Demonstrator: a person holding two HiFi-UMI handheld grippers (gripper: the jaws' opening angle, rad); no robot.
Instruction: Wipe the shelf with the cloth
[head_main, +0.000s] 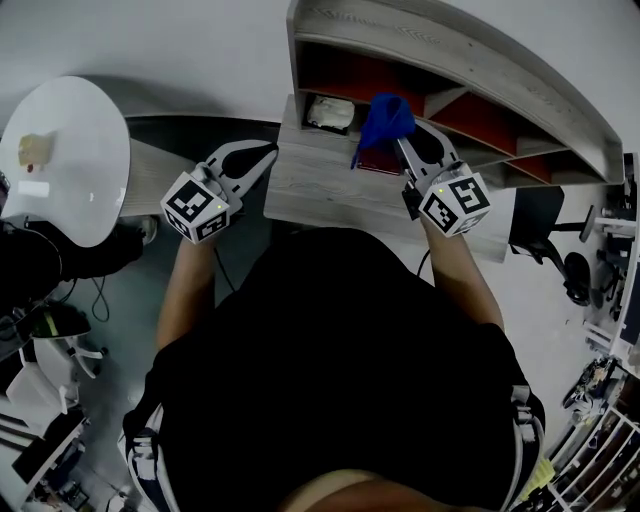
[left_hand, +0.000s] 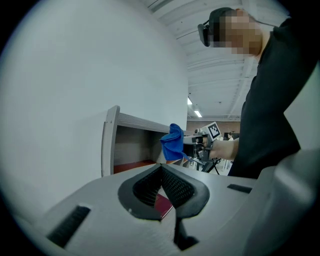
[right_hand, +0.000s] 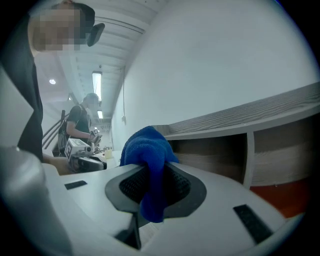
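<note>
We find the blue cloth (head_main: 385, 118) bunched and clamped between the jaws of the right gripper (head_main: 402, 148), with a tail hanging past the pads. It is held in front of the lower compartments of the wooden shelf (head_main: 470, 70), over a flat red item (head_main: 378, 162) on the desk (head_main: 320, 195). The left gripper (head_main: 266, 156) hovers at the desk's left edge, its jaws drawn together at the tips with nothing between them. A white crumpled object (head_main: 330, 112) lies in the shelf's leftmost lower compartment.
</note>
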